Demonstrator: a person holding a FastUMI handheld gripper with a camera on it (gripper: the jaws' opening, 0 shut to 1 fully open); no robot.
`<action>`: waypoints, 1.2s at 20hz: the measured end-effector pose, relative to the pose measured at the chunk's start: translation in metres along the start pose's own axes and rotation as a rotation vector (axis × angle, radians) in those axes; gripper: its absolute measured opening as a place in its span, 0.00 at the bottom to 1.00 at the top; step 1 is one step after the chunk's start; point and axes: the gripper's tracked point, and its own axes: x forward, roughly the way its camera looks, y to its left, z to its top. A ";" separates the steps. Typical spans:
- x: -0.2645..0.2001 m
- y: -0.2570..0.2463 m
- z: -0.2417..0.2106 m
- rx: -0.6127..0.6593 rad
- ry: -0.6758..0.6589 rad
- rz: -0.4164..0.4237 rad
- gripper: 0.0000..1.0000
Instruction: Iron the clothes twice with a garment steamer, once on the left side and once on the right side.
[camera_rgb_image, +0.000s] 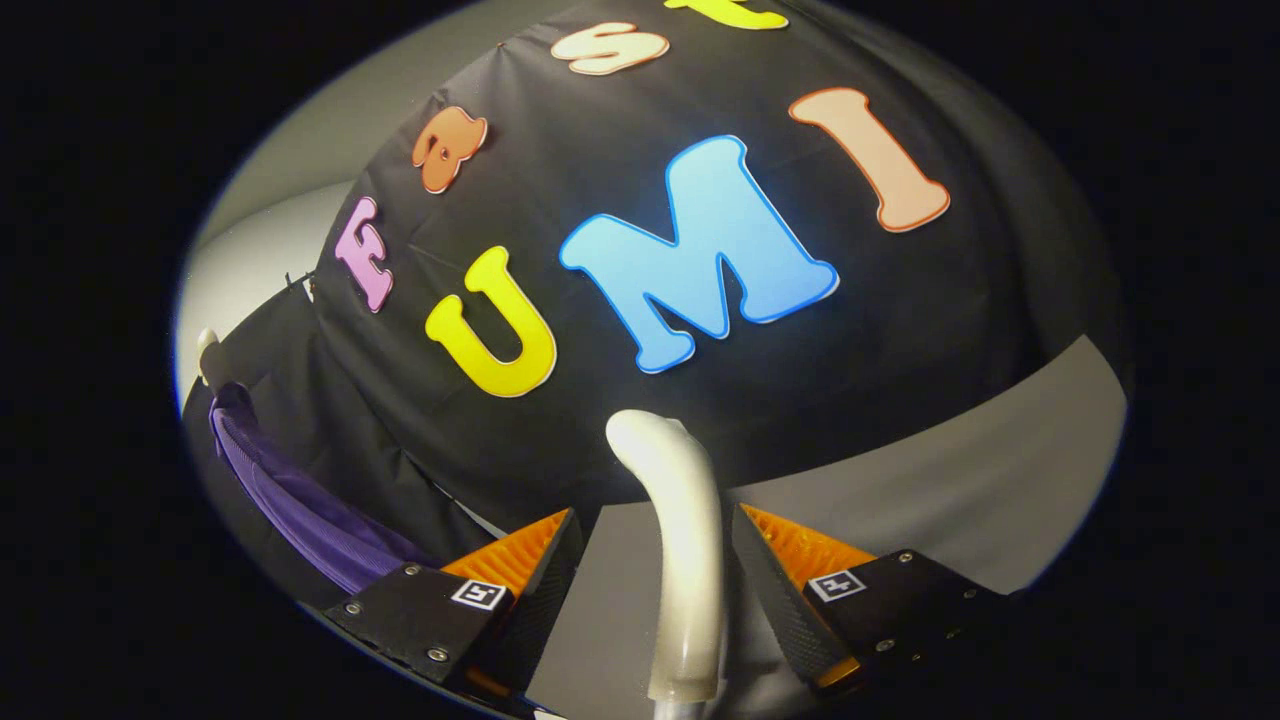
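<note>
The white curved handle of the garment steamer (688, 560) rises between the two fingers of my gripper (655, 513). The fingers stand on either side of it, with a clear gap on the left and a narrow one on the right, so the gripper is open around the handle. The steamer's body is hidden below the fingers. A purple garment (300, 505) hangs off to the left, beyond the left finger, against the black cloth wall. A white hanger end (207, 350) pokes out above it.
A grey surface (950, 470) stretches beyond the right finger up to the black cloth wall (900, 330). A pale grey wall (260, 250) shows behind the cloth at the upper left.
</note>
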 end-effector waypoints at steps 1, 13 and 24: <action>0.003 -0.003 -0.004 0.018 0.020 0.007 0.93; 0.021 -0.007 -0.056 0.362 0.242 0.168 0.56; -0.046 0.010 -0.050 0.170 0.023 0.113 0.32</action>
